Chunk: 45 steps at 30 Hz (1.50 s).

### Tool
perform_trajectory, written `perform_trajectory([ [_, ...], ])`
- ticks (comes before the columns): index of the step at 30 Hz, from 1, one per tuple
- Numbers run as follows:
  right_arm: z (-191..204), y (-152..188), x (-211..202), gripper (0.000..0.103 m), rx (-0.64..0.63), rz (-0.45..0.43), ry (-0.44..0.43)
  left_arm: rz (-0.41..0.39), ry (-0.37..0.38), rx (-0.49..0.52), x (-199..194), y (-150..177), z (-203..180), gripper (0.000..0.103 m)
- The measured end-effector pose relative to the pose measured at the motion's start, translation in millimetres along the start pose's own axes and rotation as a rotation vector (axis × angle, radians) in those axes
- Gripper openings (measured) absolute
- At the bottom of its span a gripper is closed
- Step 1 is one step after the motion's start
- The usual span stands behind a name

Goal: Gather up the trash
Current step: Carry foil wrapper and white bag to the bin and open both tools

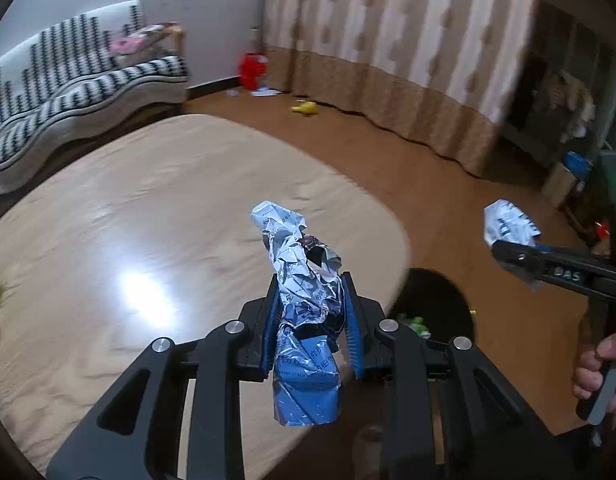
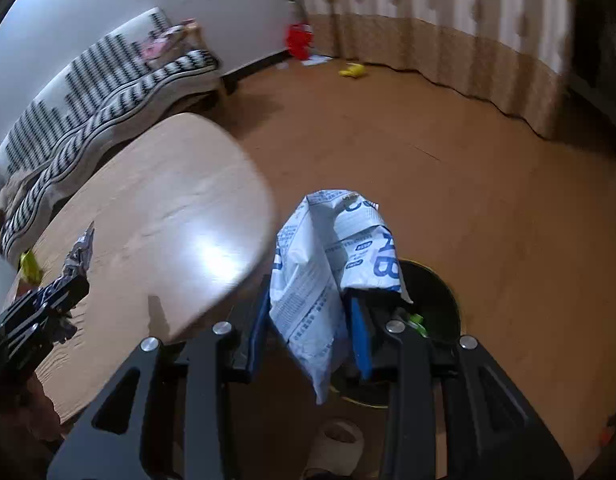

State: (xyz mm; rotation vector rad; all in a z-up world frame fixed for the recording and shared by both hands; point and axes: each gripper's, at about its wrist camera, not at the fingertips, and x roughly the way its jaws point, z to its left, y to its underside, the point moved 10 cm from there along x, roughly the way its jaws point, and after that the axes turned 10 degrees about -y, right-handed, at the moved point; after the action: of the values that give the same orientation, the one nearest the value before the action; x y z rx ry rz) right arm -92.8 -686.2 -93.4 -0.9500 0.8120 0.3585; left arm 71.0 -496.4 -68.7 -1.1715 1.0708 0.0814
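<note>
Left gripper (image 1: 309, 320): clamped on crumpled silver-blue foil wrapper (image 1: 304, 308), held above the table edge.
Right gripper (image 2: 308, 320): clamped on white-and-blue printed packet (image 2: 327, 264), held over the bin.
Bin (image 2: 439, 296): dark, round, on the floor just beside the table; green scrap inside.
Table (image 1: 148, 220): pale wood, rounded corners.
Sofa (image 1: 68, 88): black-and-white zigzag cover, behind the table.
Floor (image 2: 447, 160): brown; yellow object (image 2: 352, 70) and red object (image 2: 300, 40) near the curtain (image 2: 447, 20).
</note>
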Motion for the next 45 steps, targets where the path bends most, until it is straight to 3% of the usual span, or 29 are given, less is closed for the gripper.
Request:
perform_trajectory([
  [5,-51.8,13.8,2.5,0.036,0.082,0.048,0.027,0.005,0.093,0.059,16.9,0.4,-64.4,0.028],
  [9,-83.3,29.6,21.6,0.036,0.142,0.137,0.036,0.021,0.143,0.112,29.6,9.8,-105.2,0.028],
  [17,-113.6,38.6,49.2,0.036,0.208,0.214,0.057,0.058,0.194,0.171,51.1,21.5,-152.8,0.028],
  [22,-110.1,33.1,50.8,0.043,0.223,0.205,0.069,0.080,0.208,0.183,64.9,24.9,-167.7,0.028],
  [23,-109.9,33.1,50.0,0.048,0.224,0.200,0.075,0.085,0.211,0.184,68.0,25.2,-170.0,0.028],
  [25,-111.7,32.2,47.9,0.068,0.232,0.184,0.076,0.091,0.216,0.184,72.1,27.5,-174.6,0.028],
  [40,-139.7,24.6,19.7,0.076,0.281,0.094,0.113,0.139,0.299,0.232,100.3,45.7,-222.0,0.028],
  [41,-141.3,24.5,17.4,0.076,0.285,0.088,0.114,0.141,0.303,0.236,101.2,46.6,-223.5,0.030],
  [45,-148.0,20.4,5.7,0.077,0.306,0.050,0.119,0.132,0.310,0.218,102.7,45.3,-224.8,0.059],
])
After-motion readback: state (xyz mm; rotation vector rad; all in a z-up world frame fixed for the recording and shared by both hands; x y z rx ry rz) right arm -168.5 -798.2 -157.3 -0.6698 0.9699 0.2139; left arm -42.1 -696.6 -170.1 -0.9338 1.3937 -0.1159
